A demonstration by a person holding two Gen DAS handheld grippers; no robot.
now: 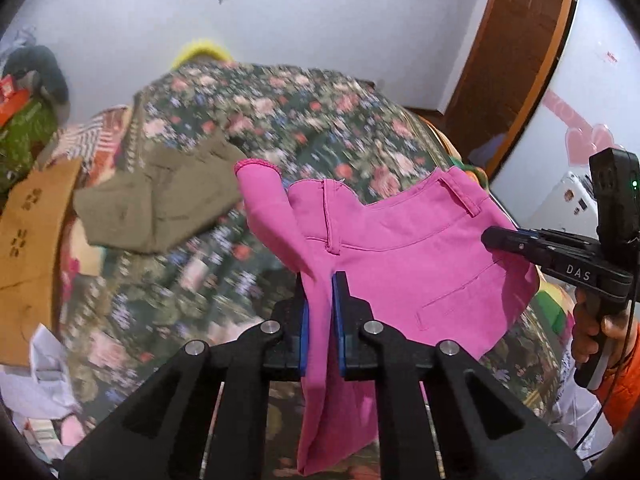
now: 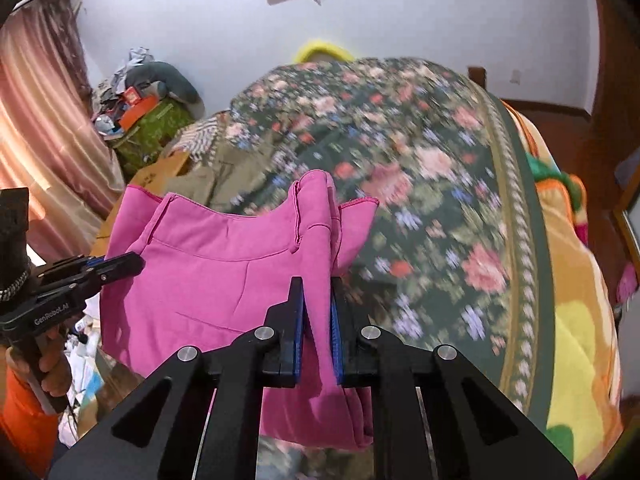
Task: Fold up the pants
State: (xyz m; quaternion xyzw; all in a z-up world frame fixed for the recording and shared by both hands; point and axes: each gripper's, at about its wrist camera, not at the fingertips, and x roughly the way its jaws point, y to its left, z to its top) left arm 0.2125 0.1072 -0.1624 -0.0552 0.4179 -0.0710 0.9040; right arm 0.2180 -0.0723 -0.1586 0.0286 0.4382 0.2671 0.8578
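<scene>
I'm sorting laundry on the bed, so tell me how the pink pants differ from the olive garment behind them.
The pink pants are bright pink; the olive garment is a dull brownish green. The pink pants hang lifted, clamped at each side by the left gripper and the right gripper, while the olive garment lies untouched and rumpled on the floral bedspread. Both are unfolded clothes over the same bed.

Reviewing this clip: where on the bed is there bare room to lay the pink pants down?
The floral bedspread is bare across its middle and out to the bordered edge beside the orange blanket. The side with the olive garment, cardboard and clutter is crowded. Both the left gripper and right gripper hold the pink pants.
</scene>
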